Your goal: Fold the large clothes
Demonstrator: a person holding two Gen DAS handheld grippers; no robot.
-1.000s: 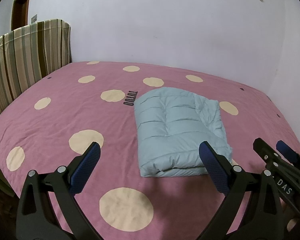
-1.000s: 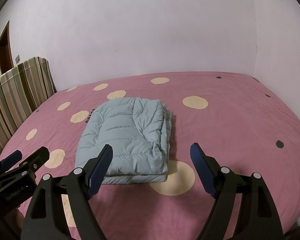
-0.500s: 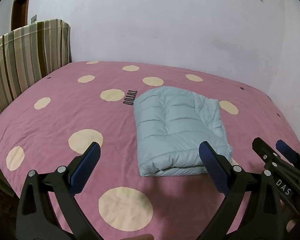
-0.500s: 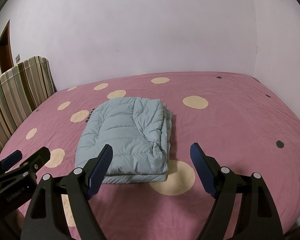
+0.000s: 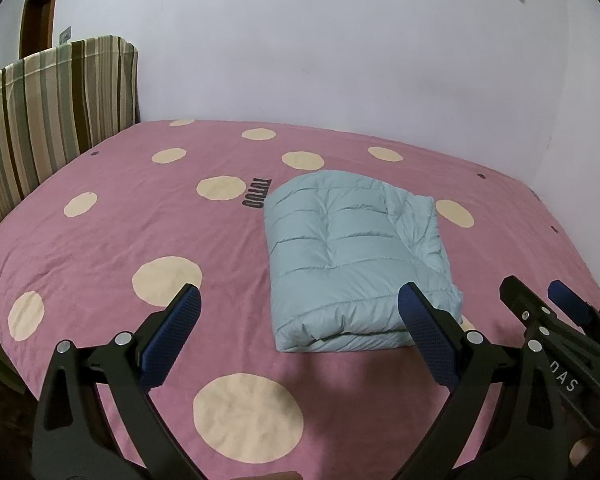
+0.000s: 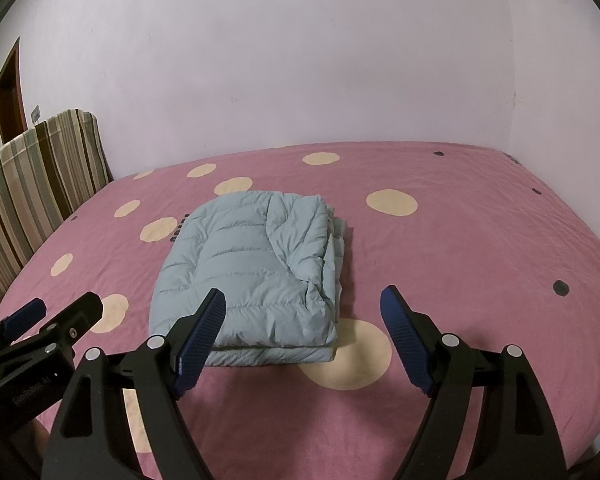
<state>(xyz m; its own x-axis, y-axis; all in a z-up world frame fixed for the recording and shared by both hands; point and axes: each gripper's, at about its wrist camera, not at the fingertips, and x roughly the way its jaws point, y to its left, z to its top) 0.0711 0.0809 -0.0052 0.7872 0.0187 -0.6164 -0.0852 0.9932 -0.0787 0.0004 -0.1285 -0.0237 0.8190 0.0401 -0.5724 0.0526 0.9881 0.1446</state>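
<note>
A light blue puffer jacket (image 5: 352,256) lies folded into a thick rectangle on the pink bed. It also shows in the right wrist view (image 6: 252,276). My left gripper (image 5: 300,312) is open and empty, held above the bed's near edge, short of the jacket. My right gripper (image 6: 304,312) is open and empty, also short of the jacket's near edge. The right gripper shows at the right of the left wrist view (image 5: 540,304), and the left gripper at the left of the right wrist view (image 6: 60,312).
The bed (image 5: 100,240) has a pink sheet with cream dots. A striped headboard (image 5: 48,112) stands at the left. White walls (image 6: 300,60) close the far side and right side. A brown door (image 6: 8,92) is at the far left.
Both grippers have drawn back very slightly. The jacket has not moved and both grippers stay open.
</note>
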